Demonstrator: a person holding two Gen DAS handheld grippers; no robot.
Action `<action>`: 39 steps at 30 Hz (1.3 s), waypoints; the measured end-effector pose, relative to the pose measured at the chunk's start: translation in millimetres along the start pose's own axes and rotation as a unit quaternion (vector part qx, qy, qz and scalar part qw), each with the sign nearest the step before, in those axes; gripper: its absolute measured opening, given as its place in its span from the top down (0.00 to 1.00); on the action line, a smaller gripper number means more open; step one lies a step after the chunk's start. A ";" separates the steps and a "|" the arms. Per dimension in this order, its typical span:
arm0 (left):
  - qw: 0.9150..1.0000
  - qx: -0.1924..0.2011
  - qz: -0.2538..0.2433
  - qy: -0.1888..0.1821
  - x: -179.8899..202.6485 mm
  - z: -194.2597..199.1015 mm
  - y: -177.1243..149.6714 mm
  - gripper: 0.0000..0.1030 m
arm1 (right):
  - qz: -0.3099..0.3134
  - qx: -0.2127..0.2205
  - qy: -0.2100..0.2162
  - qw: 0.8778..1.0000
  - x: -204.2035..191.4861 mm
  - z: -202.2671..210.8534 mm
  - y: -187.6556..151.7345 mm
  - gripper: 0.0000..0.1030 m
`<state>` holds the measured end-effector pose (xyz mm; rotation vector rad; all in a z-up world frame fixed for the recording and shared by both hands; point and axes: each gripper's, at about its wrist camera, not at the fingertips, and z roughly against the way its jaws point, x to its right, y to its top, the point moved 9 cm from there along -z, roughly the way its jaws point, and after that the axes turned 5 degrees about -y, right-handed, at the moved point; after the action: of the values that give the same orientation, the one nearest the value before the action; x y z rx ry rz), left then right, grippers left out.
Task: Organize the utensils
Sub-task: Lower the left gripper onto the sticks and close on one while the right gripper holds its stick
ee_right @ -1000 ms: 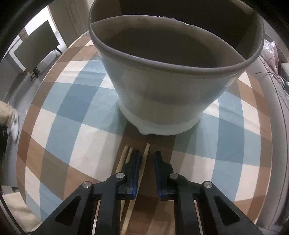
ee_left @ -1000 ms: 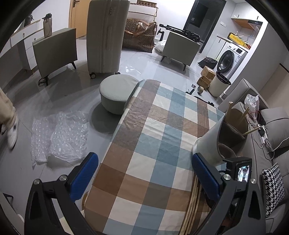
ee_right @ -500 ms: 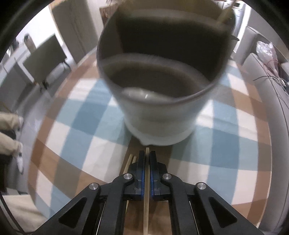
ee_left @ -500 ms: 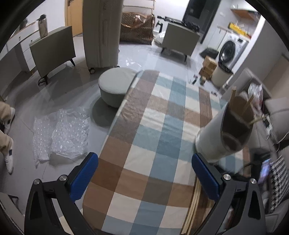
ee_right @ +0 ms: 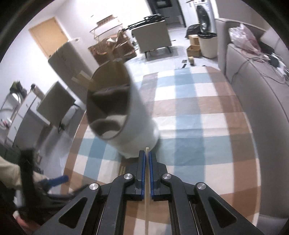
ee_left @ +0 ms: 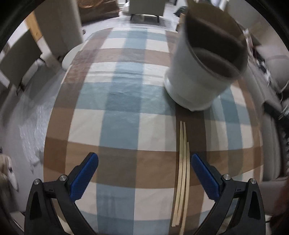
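A white utensil holder [ee_left: 202,76] with a dark divided inside stands on the checked tablecloth [ee_left: 122,112]. In the right wrist view the utensil holder [ee_right: 126,115] has wooden sticks poking from its far compartment. My right gripper [ee_right: 147,153] is shut on one pale wooden chopstick [ee_right: 146,191], lifted off the cloth just in front of the holder's base. Three more chopsticks [ee_left: 182,170] lie on the cloth below the holder. My left gripper [ee_left: 144,162] hovers open over the cloth, its right finger just beside those chopsticks.
A grey sofa [ee_right: 256,94] runs along the table's right side. Chairs [ee_right: 151,38], a round stool [ee_left: 72,56], boxes and a washing machine [ee_right: 204,14] stand on the floor beyond. A person's sleeve and the other gripper show at lower left in the right wrist view.
My right gripper closed on one chopstick and lifted it, tilting back from the holder. My left gripper swung down and right, over the table toward the remaining chopsticks.
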<state>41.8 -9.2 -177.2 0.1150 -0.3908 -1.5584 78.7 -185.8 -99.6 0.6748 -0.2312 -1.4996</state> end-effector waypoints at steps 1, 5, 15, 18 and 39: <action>1.000 -0.008 -0.005 0.008 3.1 -7.2 -2.7 0.03 | -0.010 0.004 0.005 1.000 6.2 6.0 2.9 0.97; 0.999 -0.033 -0.012 0.032 2.8 -24.0 -12.7 0.03 | -0.023 0.022 0.016 0.999 17.3 20.0 10.6 0.97; 0.997 -0.063 -0.010 0.049 -4.7 -34.8 -25.1 0.02 | -0.037 0.038 0.028 0.998 34.8 35.6 19.4 0.97; 0.997 -0.057 -0.020 0.057 -1.8 -33.4 -22.8 0.02 | -0.039 0.038 0.027 0.998 38.0 36.4 19.5 0.97; 0.998 -0.040 -0.036 0.032 20.7 -43.6 2.9 0.55 | -0.030 0.033 0.021 0.999 37.5 37.9 16.5 0.97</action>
<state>57.5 -37.0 -213.4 0.1175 -0.2770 -1.6352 75.5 -233.1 -70.2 0.7725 -0.2311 -1.5386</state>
